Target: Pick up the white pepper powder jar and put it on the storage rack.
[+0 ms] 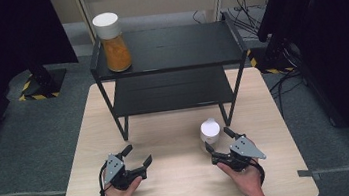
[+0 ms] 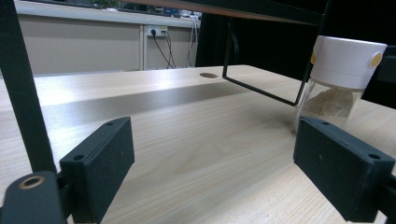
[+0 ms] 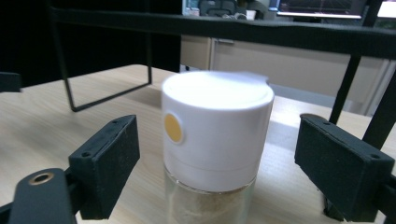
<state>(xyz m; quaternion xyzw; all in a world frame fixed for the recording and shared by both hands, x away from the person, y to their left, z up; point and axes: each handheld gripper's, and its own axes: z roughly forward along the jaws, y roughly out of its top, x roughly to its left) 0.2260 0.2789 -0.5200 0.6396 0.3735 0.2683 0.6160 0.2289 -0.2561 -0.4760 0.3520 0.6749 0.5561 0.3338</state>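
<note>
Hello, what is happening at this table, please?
A person holds a gripper in each hand at a wooden table. The right gripper is at a small white-capped jar near the black shelf rack; its jaws stand open on either side of the cap, not pressing it. The left gripper is open above bare wood, holding nothing. A larger jar of orange contents stands on the rack's top shelf.
</note>
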